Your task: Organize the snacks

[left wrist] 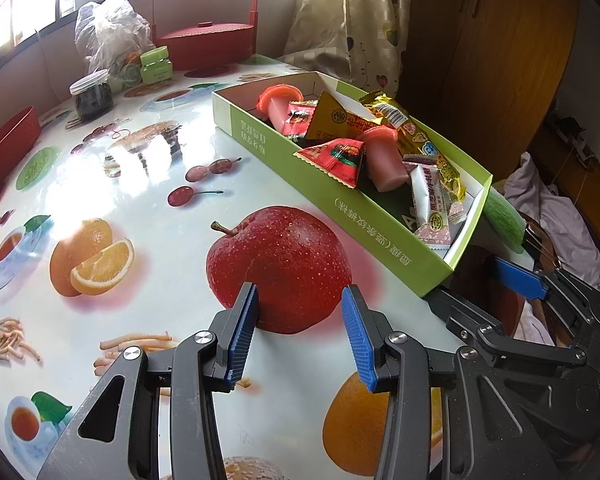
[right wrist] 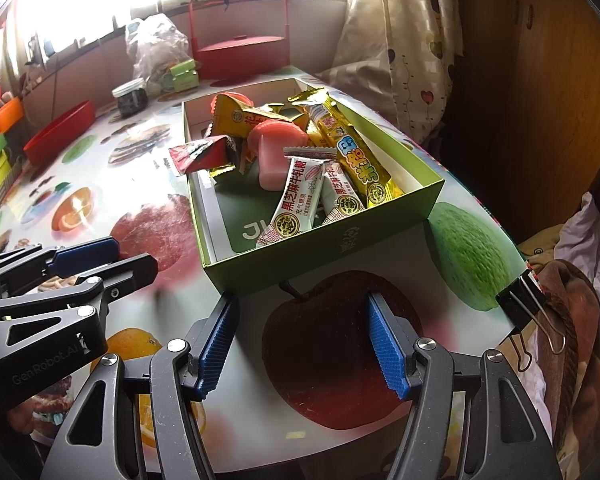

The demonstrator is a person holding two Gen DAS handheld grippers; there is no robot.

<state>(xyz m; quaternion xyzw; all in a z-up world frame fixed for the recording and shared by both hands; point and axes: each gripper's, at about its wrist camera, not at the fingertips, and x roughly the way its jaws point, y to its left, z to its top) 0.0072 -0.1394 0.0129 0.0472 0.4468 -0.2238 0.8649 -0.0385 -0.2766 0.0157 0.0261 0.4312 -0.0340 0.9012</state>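
Here both grippers' fingers gape empty before the green box [right wrist: 324,248], whose white wrappers [right wrist: 296,204] read 黑芝麻牛轧糖.

we are seeing a glossy, smooth printed covering on the bench [left wrist: 148,184], throwing back window glare. the green box [right wrist: 324,248] is looking like matt cardboard. the snack wrappers [right wrist: 356,160] are shining like foil and plastic film. each hand-held gripper [left wrist: 298,328] is showing matt black plastic, ribbed blue pads [right wrist: 386,344] and bright metal screws.
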